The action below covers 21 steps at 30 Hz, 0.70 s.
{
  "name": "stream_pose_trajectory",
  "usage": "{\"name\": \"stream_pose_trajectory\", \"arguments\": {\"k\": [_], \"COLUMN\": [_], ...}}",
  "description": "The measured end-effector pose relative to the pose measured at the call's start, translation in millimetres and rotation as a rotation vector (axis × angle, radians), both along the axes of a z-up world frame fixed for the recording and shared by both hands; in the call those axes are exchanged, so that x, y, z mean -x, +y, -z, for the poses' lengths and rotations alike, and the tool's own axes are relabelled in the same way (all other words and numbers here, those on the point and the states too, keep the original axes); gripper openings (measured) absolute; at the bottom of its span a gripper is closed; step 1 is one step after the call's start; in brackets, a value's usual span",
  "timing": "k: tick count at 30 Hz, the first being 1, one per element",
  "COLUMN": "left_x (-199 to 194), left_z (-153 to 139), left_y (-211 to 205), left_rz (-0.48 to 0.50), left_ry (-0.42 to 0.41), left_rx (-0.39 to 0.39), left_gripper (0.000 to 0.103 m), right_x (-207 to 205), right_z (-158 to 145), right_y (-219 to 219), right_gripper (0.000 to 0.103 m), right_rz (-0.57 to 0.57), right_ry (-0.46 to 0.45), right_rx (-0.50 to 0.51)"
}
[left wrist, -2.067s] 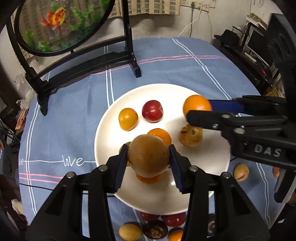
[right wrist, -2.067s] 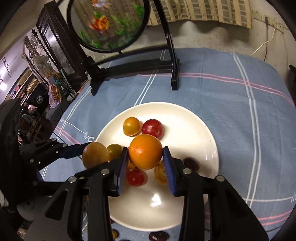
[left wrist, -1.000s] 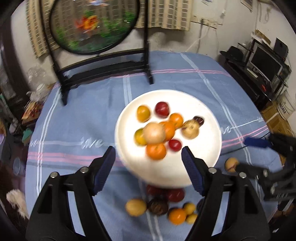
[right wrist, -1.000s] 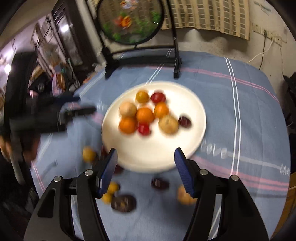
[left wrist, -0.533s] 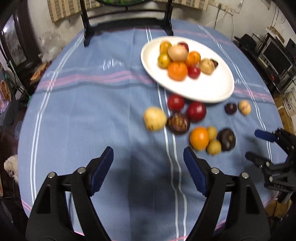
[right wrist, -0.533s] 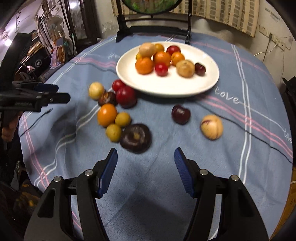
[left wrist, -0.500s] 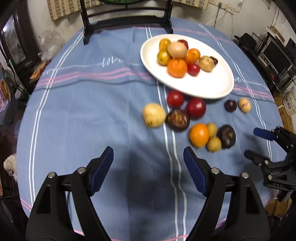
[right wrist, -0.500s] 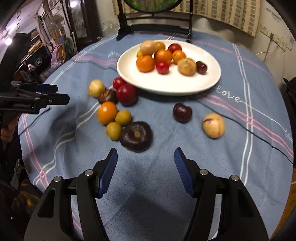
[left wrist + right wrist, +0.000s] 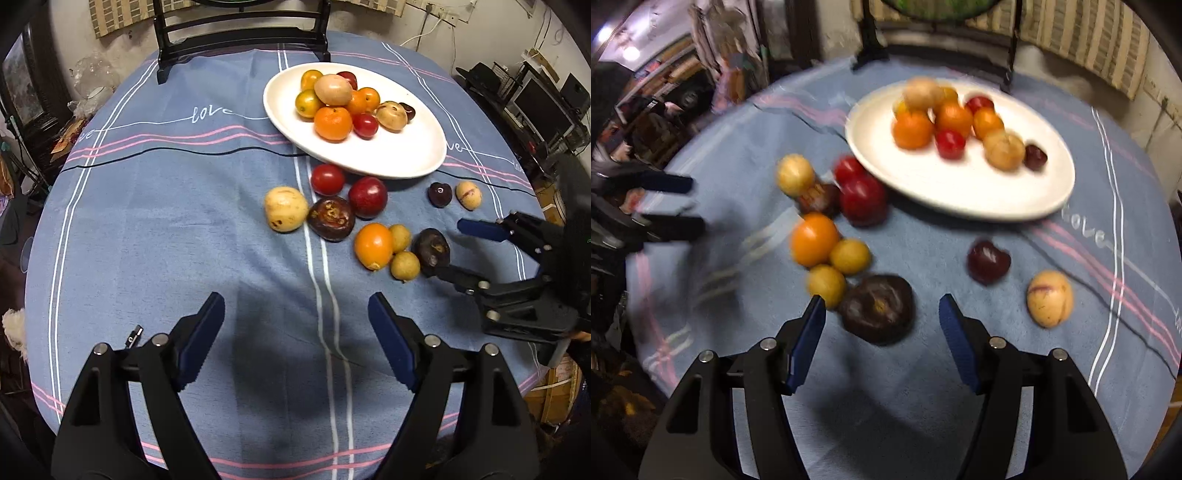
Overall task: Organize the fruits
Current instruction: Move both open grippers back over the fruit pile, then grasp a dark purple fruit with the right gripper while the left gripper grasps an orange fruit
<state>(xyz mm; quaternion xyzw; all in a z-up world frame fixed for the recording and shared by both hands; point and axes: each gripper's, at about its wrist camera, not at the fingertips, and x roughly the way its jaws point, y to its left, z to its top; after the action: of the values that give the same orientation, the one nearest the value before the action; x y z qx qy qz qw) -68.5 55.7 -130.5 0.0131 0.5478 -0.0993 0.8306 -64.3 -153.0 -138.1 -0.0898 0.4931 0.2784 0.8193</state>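
A white plate (image 9: 406, 155) (image 9: 979, 195) holds several fruits, among them an orange (image 9: 332, 123) and a tan round fruit (image 9: 333, 89). More fruits lie loose on the blue cloth in front of it: a yellow fruit (image 9: 285, 208), an orange one (image 9: 373, 245) and a dark purple one (image 9: 431, 246) (image 9: 877, 308). My left gripper (image 9: 295, 332) is open and empty above bare cloth. My right gripper (image 9: 882, 328) (image 9: 448, 247) is open, just short of the dark purple fruit, which lies in line with the gap between its jaws.
A black wooden stand (image 9: 240, 26) sits at the table's far edge. A dark plum (image 9: 988, 261) and a pale striped fruit (image 9: 1050, 298) lie right of the right gripper. Shelves and clutter surround the round table.
Both grippers let go of their fruits onto the plate and pulled back toward the near edge. In the last half second the right gripper moved forward toward the dark purple fruit.
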Motion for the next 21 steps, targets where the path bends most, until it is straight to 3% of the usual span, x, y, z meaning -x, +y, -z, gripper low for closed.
{"name": "stream_pose_trajectory", "arguments": {"k": [4, 8, 10, 13, 15, 17, 20, 21], "left_x": [-6, -4, -3, -2, -2, -3, -6, -8], "left_z": [9, 7, 8, 10, 11, 11, 12, 13], "left_y": [5, 13, 18, 23, 25, 26, 23, 20], "left_rz": [-0.041, -0.062, -0.078, -0.090, -0.094, -0.096, -0.086, -0.078], "left_ry": [0.041, 0.031, 0.037, 0.043, 0.044, 0.045, 0.045, 0.049], "left_rx": [0.008, 0.011, 0.013, 0.018, 0.025, 0.032, 0.034, 0.031], "left_gripper": [0.083, 0.083, 0.083, 0.083, 0.083, 0.083, 0.083, 0.083], "right_x": [3, -3, -10, -23, -16, -5, -2, -2], "right_z": [-10, 7, 11, 10, 4, -4, -14, -14], "right_y": [26, 53, 57, 48, 41, 33, 7, 0], "right_gripper": [0.065, 0.067, 0.067, 0.067, 0.066, 0.066, 0.066, 0.066], "right_rz": [-0.133, -0.193, -0.156, -0.121, -0.181, -0.196, -0.083, -0.030], "right_ry": [0.071, 0.142, 0.110, 0.214, 0.308, 0.298, 0.222, 0.172], "right_rx": [-0.095, -0.039, 0.005, -0.085, -0.174, -0.179, -0.197, -0.150]}}
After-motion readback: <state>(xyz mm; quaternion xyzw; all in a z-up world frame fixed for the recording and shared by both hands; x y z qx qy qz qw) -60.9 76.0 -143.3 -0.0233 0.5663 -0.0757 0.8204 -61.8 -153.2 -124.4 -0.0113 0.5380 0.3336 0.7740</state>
